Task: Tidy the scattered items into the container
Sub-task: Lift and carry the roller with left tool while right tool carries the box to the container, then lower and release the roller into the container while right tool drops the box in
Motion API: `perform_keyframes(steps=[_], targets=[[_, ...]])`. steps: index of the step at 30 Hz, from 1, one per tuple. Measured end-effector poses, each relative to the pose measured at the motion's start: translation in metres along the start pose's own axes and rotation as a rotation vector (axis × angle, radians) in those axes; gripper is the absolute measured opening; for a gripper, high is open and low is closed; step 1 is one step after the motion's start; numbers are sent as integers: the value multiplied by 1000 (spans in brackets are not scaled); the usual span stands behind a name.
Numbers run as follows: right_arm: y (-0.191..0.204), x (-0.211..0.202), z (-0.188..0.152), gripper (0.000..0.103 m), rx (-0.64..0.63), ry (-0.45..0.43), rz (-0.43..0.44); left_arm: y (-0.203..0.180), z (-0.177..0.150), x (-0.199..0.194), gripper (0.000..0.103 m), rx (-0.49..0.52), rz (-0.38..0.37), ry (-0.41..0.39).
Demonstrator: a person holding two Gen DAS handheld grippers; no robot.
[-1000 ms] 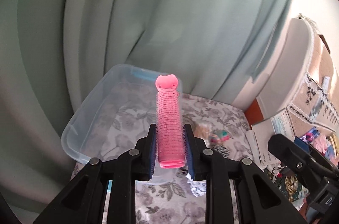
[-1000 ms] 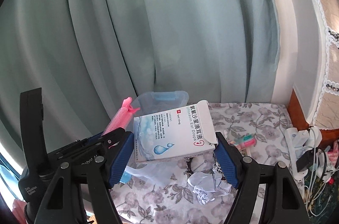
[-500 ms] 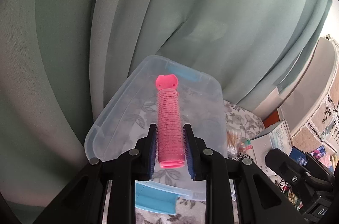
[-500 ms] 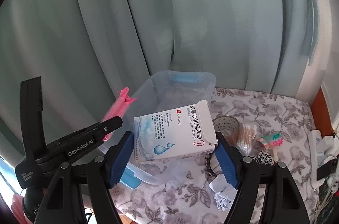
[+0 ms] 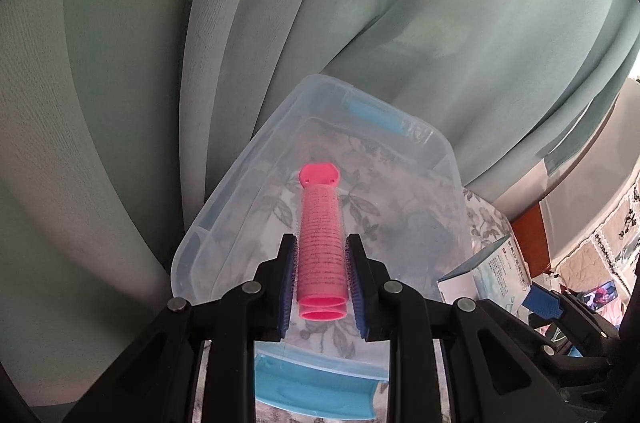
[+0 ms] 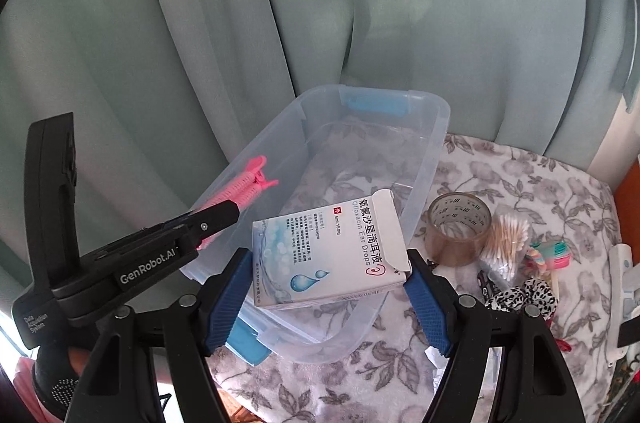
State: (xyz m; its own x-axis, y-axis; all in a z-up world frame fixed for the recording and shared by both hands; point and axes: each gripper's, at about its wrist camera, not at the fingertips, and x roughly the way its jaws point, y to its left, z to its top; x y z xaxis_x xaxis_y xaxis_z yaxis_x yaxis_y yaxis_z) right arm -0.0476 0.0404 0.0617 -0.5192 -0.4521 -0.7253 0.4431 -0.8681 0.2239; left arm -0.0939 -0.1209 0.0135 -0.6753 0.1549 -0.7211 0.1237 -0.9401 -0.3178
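Left gripper: our left gripper [image 5: 322, 279] is clamped on a pink hair roller [image 5: 322, 247], its blue pads pressed against both sides of the roller's near half.
Hair roller: it points away from us and down, its flat far tab over the inside of the container; in the right wrist view it [image 6: 244, 189] sticks out of the left gripper [image 6: 218, 219] above the container's left rim.
Right gripper: our right gripper [image 6: 328, 287] grips a white and blue box of ear drops [image 6: 326, 255] across its width, a blue pad touching each short side.
Ear drops box: it lies flat between the pads, printed face up, over the near right part of the container; we also see it [image 5: 486, 273] at the right edge of the left wrist view.
Container: a clear plastic bin [image 6: 434, 159] with blue latches [image 6: 376, 105] at its far and near ends stands on a floral cloth [image 6: 520, 175]; we see only the cloth's pattern through its bottom.
Scattered items: to the right of the bin lie a roll of clear tape [image 6: 458, 229], a bundle of cotton swabs [image 6: 506, 243] touching it, a black and white spotted scrunchie [image 6: 524, 293] nearer to us, and small pink and teal pieces [image 6: 550, 251] further right that we cannot identify.
Background: a pale green curtain [image 5: 280, 23] hangs behind the bin.
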Motion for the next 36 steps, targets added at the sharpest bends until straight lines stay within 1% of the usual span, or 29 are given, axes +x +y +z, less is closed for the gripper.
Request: perform_keyframes(steps=[6, 8, 10, 13, 15, 19, 24, 27, 34, 35, 36], targets=[[1, 12, -1, 78, -6, 30, -3, 8, -1, 6, 25, -14, 7, 12], [1, 16, -1, 78, -11, 42, -11, 9, 0, 9, 29, -14, 21, 14], [2, 20, -1, 79, -14, 54, -15, 9, 0, 11, 46, -19, 22, 15], [2, 24, -1, 79, -16, 63, -22, 10, 1, 12, 55, -33, 13, 17], [1, 26, -2, 80, -15, 71, -24, 10, 1, 13, 59, -34, 16, 20], [1, 26, -4, 80, -20, 69, -32, 11, 1, 11, 60, -49, 7, 33], [1, 19, -4, 80, -15, 57, -27, 9, 2, 6, 61, -44, 8, 24], [2, 13, -4, 83, -26, 37, -24, 7, 1, -2, 61, -40, 9, 12], [4, -6, -7, 83, -30, 4, -19, -4, 0, -25, 62, -19, 13, -16], [3, -10, -8, 83, -25, -2, -20, -6, 0, -28, 62, -17, 13, -18], [1, -14, -10, 83, -18, -7, -22, -8, -1, -31, 65, -15, 15, -21]])
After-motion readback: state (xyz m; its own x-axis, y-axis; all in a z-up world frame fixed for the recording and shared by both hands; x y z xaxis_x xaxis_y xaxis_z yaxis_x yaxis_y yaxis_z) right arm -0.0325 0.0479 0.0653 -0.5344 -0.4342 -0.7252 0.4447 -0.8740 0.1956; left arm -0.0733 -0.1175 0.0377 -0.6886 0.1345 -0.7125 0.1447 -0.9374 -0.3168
